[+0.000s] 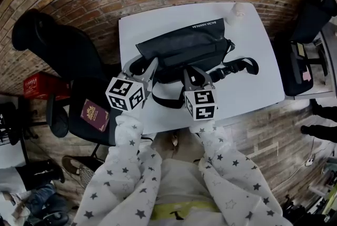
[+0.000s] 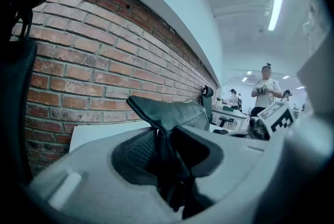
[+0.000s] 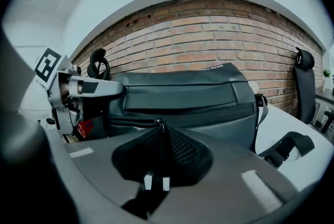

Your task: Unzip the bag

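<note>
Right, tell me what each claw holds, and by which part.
Left claw grips the bag by a fold of fabric at its end; right claw pinches the bag's zipper pull.

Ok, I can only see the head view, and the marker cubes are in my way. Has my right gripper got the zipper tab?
Observer: Yes. In the right gripper view, the right gripper has its jaws closed on the small zipper tab on the front of the bag.
Operator: And what is my left one holding?
Observer: In the left gripper view, the left gripper has its jaws closed on a fold of the bag's dark fabric, and the fold stands up above the jaws.
</note>
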`<state>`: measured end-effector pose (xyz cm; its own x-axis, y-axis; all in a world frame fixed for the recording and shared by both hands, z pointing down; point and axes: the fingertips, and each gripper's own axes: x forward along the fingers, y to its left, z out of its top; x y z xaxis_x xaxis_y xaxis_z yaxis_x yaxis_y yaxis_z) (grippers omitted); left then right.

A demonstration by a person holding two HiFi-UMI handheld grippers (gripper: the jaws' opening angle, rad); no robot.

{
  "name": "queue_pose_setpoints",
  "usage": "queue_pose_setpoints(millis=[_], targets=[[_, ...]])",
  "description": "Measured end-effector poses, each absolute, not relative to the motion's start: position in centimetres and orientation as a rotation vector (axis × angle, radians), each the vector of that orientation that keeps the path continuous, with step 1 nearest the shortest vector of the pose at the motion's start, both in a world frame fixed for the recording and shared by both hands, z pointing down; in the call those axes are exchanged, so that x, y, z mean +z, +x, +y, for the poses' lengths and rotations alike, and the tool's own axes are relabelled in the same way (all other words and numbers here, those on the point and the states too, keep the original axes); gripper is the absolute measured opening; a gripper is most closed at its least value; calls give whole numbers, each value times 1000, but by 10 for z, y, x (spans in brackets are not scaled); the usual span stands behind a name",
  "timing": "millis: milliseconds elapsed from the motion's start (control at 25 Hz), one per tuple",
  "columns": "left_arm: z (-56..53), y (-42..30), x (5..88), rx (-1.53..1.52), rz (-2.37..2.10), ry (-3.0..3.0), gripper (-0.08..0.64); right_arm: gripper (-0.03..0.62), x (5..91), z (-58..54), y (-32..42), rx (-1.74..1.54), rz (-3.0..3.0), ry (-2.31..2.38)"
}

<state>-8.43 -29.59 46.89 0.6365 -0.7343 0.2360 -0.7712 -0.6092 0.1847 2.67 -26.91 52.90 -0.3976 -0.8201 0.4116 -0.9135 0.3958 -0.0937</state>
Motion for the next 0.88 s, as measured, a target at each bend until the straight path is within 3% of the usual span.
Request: queue_pose_setpoints(millis=[880], targets=[[-297,-86,470,180,-1254,2574,110,49,525,-283,76,456,-2288,1660]])
